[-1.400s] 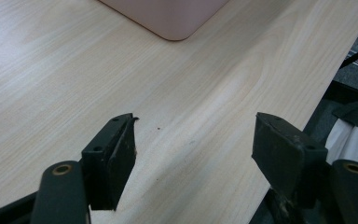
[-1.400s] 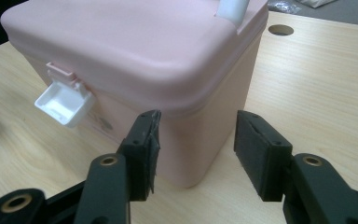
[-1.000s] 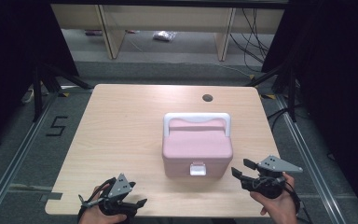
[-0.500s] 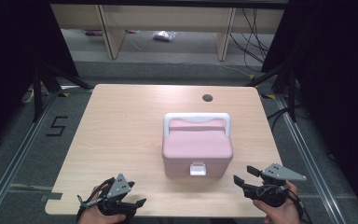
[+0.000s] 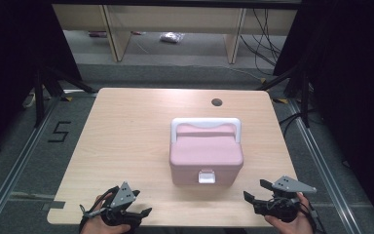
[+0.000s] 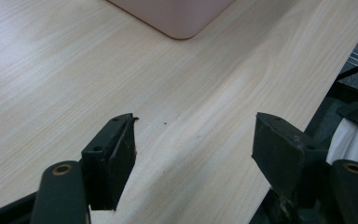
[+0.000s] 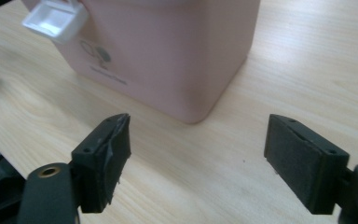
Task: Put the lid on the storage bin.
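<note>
A small printed mark and line of lettering on the front wall of the pink lidded box (image 7: 168,51), below its raised white latch (image 7: 53,18), are shown in the right gripper view; in the high view the white carrying handle (image 5: 205,124), folded back over the lid, is seen instead. In the left gripper view a single rounded corner of the box (image 6: 177,16) is caught at 12 o'clock. The box is placed right of the table's centre, with a round cable hole (image 5: 216,102) at its 12 o'clock. Nothing is set between the tongs and the box. The left gripper (image 5: 126,209) is held spread at 7 o'clock over bare wooden table (image 5: 126,141). The right gripper (image 5: 260,192), at 5 o'clock, has just been opening and is spread, nothing between its jaws.
</note>
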Tool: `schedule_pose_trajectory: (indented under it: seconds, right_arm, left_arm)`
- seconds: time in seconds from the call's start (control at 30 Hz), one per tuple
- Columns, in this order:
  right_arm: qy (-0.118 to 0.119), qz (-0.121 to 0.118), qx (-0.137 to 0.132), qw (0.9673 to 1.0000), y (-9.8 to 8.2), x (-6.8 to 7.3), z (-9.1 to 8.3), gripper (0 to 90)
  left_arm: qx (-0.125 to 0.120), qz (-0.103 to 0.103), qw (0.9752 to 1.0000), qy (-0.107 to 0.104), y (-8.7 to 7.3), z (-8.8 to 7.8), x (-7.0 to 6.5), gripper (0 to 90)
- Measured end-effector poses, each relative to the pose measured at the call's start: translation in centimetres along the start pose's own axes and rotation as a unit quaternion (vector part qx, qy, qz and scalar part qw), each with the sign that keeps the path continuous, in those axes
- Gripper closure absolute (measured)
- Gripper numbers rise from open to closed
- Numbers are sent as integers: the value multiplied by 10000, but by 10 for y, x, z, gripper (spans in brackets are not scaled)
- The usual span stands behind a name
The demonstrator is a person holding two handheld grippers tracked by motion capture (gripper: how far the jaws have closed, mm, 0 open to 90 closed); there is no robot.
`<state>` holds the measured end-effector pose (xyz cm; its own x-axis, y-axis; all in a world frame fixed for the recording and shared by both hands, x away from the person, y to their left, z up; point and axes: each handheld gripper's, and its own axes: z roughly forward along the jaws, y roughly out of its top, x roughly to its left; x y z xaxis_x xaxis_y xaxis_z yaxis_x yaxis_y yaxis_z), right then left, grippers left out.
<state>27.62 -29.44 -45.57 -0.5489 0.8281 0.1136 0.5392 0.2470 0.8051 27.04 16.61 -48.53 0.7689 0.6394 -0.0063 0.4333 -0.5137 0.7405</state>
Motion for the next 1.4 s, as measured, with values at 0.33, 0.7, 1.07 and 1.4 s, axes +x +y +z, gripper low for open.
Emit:
schedule_pose_trajectory:
  seconds: [0.33,0.7,1.07,1.4]
  right_arm:
    - [93,52,196,9998,-13,4,1,181]
    - [235,-72,386,9990,-28,7,1,165]
    - [250,-227,475,9983,-31,8,3,167]
    - [287,-109,488,9983,-32,10,4,167]
  left_arm:
    - [-48,-47,10000,-20,-1,-1,-1,296]
    - [48,-13,10000,22,-3,0,0,294]
    - [50,-25,10000,-12,-5,3,0,292]
    - [135,54,9999,31,-5,3,1,291]
